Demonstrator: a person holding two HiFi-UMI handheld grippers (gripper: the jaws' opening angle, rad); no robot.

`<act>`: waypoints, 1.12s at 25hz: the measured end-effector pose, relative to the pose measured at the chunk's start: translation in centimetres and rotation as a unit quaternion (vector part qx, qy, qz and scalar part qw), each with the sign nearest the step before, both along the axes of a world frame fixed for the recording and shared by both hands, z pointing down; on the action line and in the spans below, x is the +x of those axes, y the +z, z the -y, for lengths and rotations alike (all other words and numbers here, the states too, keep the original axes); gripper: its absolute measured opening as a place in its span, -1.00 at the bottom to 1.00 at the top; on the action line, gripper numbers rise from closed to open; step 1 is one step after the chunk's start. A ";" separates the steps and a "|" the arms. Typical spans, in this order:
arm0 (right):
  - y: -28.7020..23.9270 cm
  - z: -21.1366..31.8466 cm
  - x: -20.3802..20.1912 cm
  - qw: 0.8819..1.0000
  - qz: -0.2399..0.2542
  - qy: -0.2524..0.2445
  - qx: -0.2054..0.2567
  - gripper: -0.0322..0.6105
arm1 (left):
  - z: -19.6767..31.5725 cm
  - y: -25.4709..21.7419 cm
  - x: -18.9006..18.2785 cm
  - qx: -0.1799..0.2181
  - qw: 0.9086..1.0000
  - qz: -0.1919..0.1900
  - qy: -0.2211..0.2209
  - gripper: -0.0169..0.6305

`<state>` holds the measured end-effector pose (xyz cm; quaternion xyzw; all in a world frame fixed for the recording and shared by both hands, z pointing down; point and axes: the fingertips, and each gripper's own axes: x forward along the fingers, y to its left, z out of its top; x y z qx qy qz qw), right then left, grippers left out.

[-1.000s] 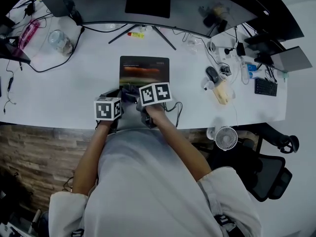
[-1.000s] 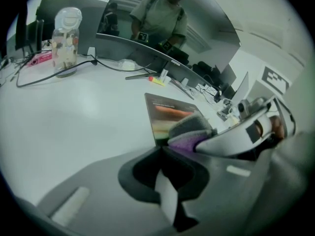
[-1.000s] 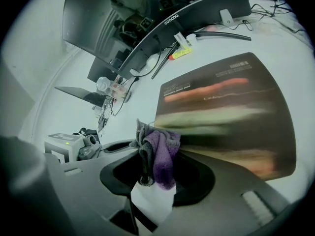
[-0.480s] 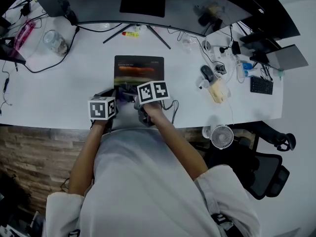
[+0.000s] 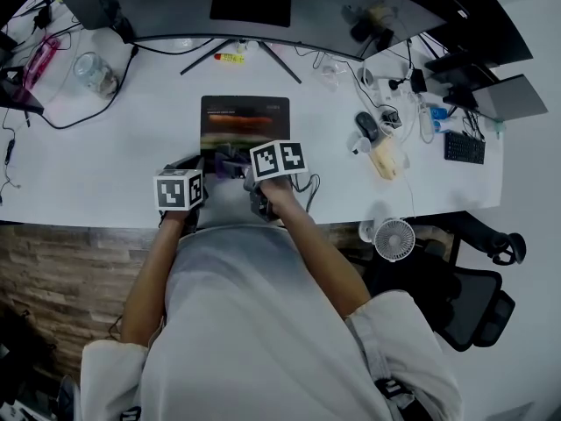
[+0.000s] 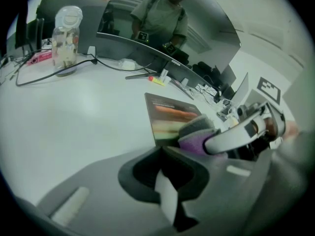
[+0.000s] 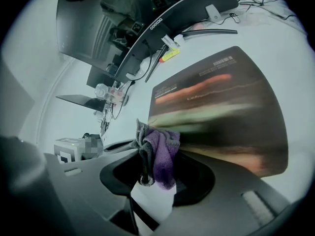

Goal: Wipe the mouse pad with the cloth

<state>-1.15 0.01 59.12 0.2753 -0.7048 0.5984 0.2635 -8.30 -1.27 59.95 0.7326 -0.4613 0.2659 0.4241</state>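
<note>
Right gripper (image 7: 147, 181) fingers pinch the purple cloth (image 7: 160, 154) at the mouse pad (image 7: 221, 107)'s near edge. Left gripper (image 6: 165, 195) fingers are closed and empty. Wiping seems to be starting; next, sweep across.

We see a cloth (image 7: 160, 154) in purple and grey, set against a pad (image 7: 221, 117) that is near-black with blurred streaks of orange and pale green and a little white print. The worktop (image 5: 114, 139) is white. The left hand-held gripper (image 6: 165, 181) and the right hand-held gripper (image 7: 147, 181) are grey with black hollows, and their cubes (image 5: 178, 190) are white with black square markers. A pen (image 5: 230, 58) is yellow with a red end. The wall (image 5: 53, 261) below is brown and brick-patterned.
</note>
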 end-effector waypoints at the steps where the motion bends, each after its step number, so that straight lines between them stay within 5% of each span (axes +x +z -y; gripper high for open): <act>1: 0.0 0.0 0.1 1.000 0.000 0.000 0.000 -0.35 | 0.0 0.0 0.0 0.000 1.000 0.000 0.000 -0.95; 28: 0.2 0.0 3.2 1.000 0.011 0.011 -0.002 -0.34 | 0.0 0.0 0.1 -0.001 1.000 -0.002 0.001 -0.95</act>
